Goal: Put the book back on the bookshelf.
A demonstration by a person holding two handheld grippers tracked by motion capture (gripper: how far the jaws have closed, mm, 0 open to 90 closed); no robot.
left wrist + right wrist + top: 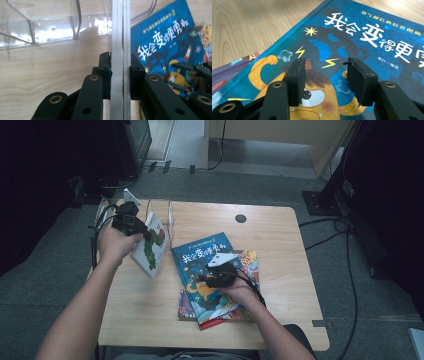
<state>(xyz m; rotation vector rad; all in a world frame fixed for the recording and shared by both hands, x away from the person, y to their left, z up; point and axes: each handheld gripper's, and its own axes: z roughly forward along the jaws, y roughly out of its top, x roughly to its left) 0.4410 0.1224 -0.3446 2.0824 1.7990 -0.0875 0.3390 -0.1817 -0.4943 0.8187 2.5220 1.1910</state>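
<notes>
Books are being sorted into a clear rack, by our reading, and one is in transit. From the high view, we record the left gripper (131,222) holding a white picture book (151,246) upright on its edge at the left of the surface (280,240), just in front of the clear book rack (161,211) at the far edge. The right gripper (216,272) rests over a blue book (200,252), which tops a small stack; an orange-covered book (250,261) shows beneath it.

In the left gripper view, we find the jaws clamped on the white book's (117,37) page edge, pads pressing both covers. The rack (52,25) lies directly ahead, and its visible compartments hold nothing. The blue book (165,40) lies flat to the right.

In the right gripper view, we note the jaws parted, with nothing between them, poised just above the blue cover (367,32). We cannot tell whether the tips touch it. A purple cover (227,72) peeks out below.

Our judgement: the step in hand is carrying the white book to the rack. The next move calls for aligning its lower edge with a slot between dividers, keeping it upright, lowering it in, then releasing. The right gripper appears to be steadying the stack.
</notes>
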